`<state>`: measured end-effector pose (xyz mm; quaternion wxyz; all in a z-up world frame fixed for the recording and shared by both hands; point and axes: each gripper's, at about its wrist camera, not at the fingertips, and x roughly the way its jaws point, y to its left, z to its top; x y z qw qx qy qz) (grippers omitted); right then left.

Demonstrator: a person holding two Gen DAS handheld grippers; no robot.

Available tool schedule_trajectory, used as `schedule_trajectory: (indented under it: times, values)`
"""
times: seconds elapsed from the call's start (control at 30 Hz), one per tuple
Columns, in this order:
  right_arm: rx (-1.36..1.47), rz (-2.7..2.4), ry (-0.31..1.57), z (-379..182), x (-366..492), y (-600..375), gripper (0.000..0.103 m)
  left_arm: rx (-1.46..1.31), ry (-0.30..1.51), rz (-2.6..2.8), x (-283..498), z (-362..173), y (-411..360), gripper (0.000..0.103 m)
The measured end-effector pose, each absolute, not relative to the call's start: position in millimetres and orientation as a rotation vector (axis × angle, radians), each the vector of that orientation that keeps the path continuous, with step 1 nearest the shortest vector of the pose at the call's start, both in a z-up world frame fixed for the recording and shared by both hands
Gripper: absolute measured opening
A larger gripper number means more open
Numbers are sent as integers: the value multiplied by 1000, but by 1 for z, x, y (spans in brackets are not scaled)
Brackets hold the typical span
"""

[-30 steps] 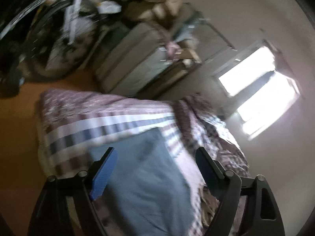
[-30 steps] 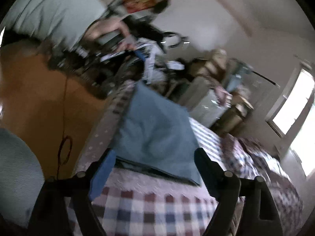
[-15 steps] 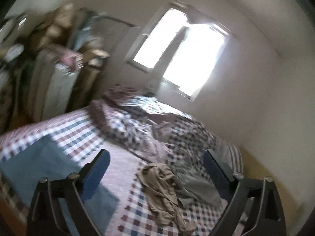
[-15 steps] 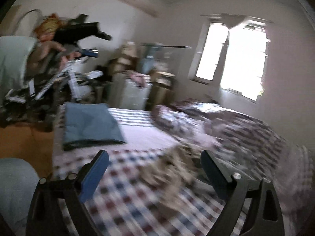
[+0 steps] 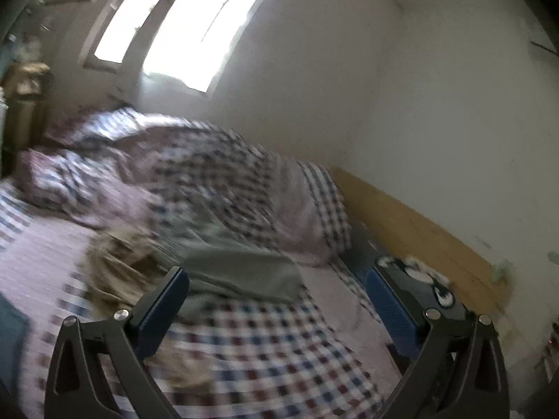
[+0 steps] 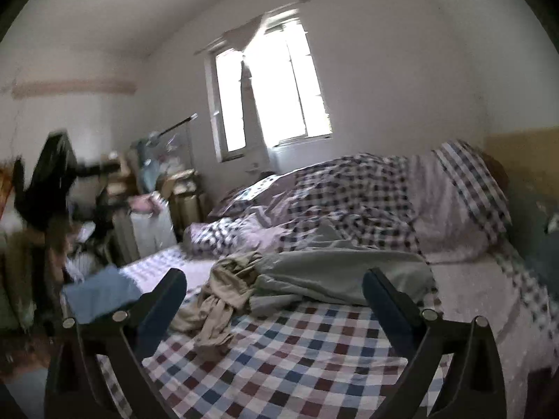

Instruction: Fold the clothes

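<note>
1. Progress: one flat blue folded garment point(image 6: 101, 295) lies at the near-left corner of the bed with the checked red, blue and white sheet point(image 6: 297, 359). Looks like a finished fold, so judged one item done.
2. Left to do: a crumpled grey-green cloth garment point(image 6: 335, 272) and a bunched tan/beige cloth garment point(image 6: 223, 289) lie mid-bed, touching each other, in front of the heaped checked purple and white duvet point(image 6: 367, 188). Both unfolded, at least two items remain.
3. Left wrist view is motion-blurred; same grey-green garment point(image 5: 244, 272) and tan garment point(image 5: 118, 262) visible ahead, detail poor.
4. Left gripper point(image 5: 277, 300): fingers spread wide, nothing between them, not touching cloth, above the sheet.
5. Right gripper point(image 6: 274, 300): fingers also wide apart, empty, no contact; grey-green garment sits straight ahead between them.
6. Judgement: between items; next pick likely the grey-green one. The two garments overlap, so grabbing one may drag the other.
</note>
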<state>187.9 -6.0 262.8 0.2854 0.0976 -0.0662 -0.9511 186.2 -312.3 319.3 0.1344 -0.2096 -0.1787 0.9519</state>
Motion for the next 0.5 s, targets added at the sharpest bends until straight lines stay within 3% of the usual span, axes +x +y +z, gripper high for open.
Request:
schedule_trajectory:
  times: [0.3,0.4,0.5]
  values:
    - [562,-2667,-444,227,114,48,103,-881,-503,2664,105,207,-229,103]
    - [678,-2705,-476,206,87,53,103,-966,-466,2685,85,170,-215,103]
    - [849,-2727,-393,181,58,43,103,-1070,-413,2714,66,133,-206,103]
